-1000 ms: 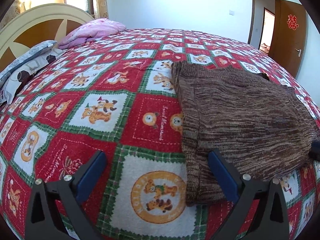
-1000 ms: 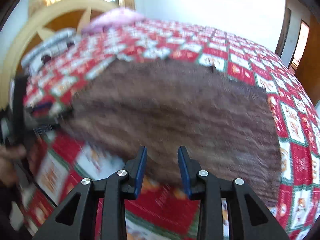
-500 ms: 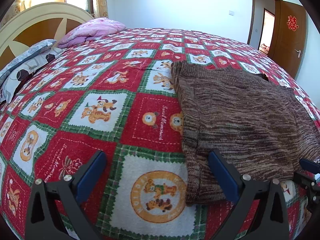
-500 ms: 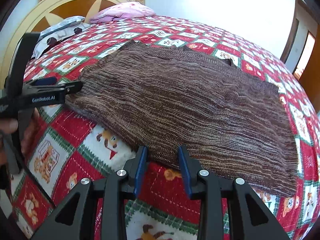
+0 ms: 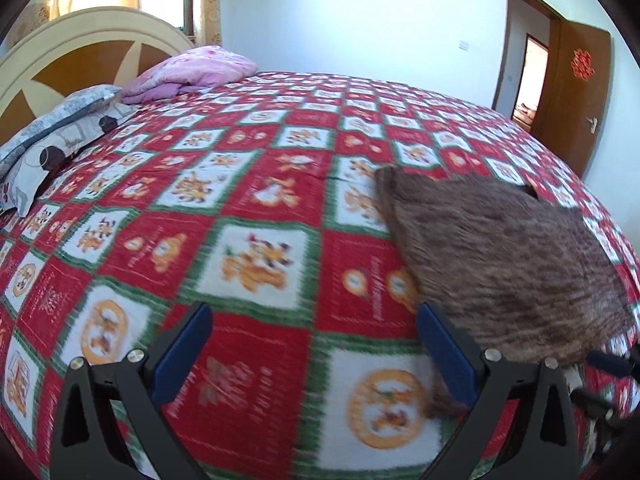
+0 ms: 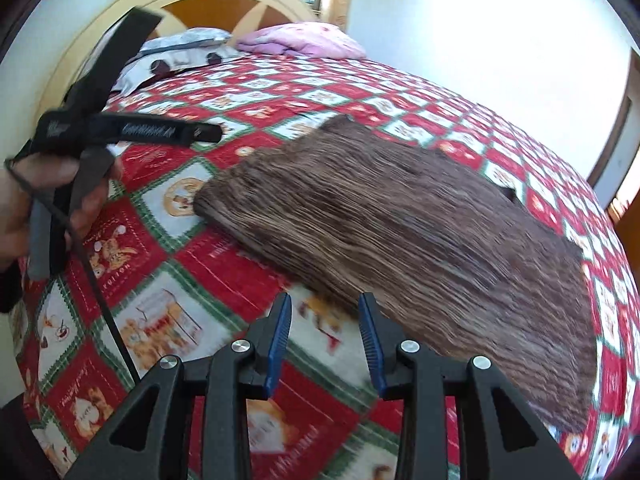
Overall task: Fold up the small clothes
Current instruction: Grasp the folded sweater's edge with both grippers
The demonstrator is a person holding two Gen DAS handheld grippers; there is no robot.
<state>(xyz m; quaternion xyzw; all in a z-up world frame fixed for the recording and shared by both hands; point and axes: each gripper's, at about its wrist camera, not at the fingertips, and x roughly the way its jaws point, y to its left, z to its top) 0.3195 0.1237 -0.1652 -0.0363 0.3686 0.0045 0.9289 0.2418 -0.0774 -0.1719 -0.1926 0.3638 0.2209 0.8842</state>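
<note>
A brown knit garment [image 5: 500, 264] lies folded flat on the bed, filling the right half of the left wrist view. My left gripper [image 5: 314, 344] is open wide over the bedspread. Its right finger [image 5: 444, 348] is at the garment's near left corner, and nothing is between the jaws. In the right wrist view the same garment [image 6: 400, 232] stretches from the centre to the right. My right gripper [image 6: 325, 332] hovers at its near edge, open by a narrow gap with only bedspread showing between the pads. A hand [image 6: 36, 204] holds the left gripper [image 6: 208, 134] left of the garment.
The red, green and white patchwork bedspread [image 5: 248, 256] covers the whole bed. A grey patterned pillow [image 5: 52, 140] and a pink one [image 5: 192, 72] lie by the headboard [image 5: 92, 52]. A brown door [image 5: 576, 92] stands open at the far right.
My left gripper has drawn back and left, so the garment sits further right in its view. My right gripper has rolled and slid along the garment's near edge. Both views are motion-blurred.
</note>
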